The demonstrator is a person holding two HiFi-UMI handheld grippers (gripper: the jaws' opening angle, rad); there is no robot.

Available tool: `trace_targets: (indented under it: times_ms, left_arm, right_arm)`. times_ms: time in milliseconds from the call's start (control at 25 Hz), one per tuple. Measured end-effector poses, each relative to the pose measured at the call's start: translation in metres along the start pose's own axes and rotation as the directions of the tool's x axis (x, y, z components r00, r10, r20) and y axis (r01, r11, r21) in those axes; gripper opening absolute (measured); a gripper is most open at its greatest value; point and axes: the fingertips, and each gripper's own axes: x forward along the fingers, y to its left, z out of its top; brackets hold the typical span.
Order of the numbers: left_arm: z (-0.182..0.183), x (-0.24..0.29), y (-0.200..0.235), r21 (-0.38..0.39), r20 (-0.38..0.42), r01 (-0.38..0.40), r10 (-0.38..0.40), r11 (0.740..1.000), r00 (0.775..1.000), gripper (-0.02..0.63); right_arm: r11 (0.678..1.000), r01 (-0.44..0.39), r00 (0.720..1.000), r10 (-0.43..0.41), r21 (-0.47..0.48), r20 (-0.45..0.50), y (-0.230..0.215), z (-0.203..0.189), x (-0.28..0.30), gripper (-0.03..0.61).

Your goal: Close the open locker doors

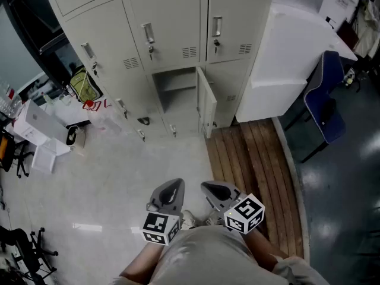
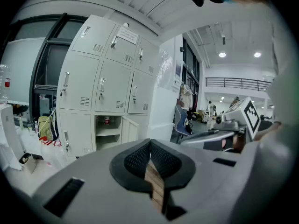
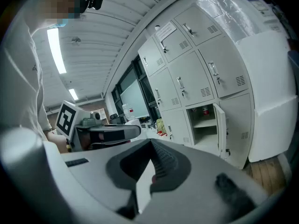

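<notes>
A bank of grey lockers [image 1: 172, 34] stands ahead. One bottom-row compartment [image 1: 175, 94] is open, its door [image 1: 206, 103] swung out to the right. It also shows in the left gripper view, compartment [image 2: 108, 130] and door [image 2: 131, 129], and in the right gripper view, door [image 3: 220, 129]. A small red-capped item sits on its shelf [image 3: 204, 111]. My left gripper [image 1: 170, 193] and right gripper [image 1: 217, 191] are held close to my body, side by side, far from the lockers. Both are shut with nothing between the jaws.
A tall white cabinet [image 1: 291, 58] stands right of the lockers, with a blue chair [image 1: 325, 100] beyond it. Wooden slats [image 1: 252, 159] cover the floor on the right. A yellow-green bag [image 1: 85, 85], white boxes [image 1: 35, 123] and clutter lie at the left.
</notes>
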Motion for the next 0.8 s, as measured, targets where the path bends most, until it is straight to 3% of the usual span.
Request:
trace_targets:
  times_ms: [800]
  left_arm:
    - [0.0, -0.014, 0.01, -0.003, 0.012, -0.006, 0.006, 1.0, 1.0, 0.015]
  right_arm:
    - [0.999, -0.034, 0.999, 0.033, 0.031, 0.026, 0.018, 0.004, 0.013, 0.028]
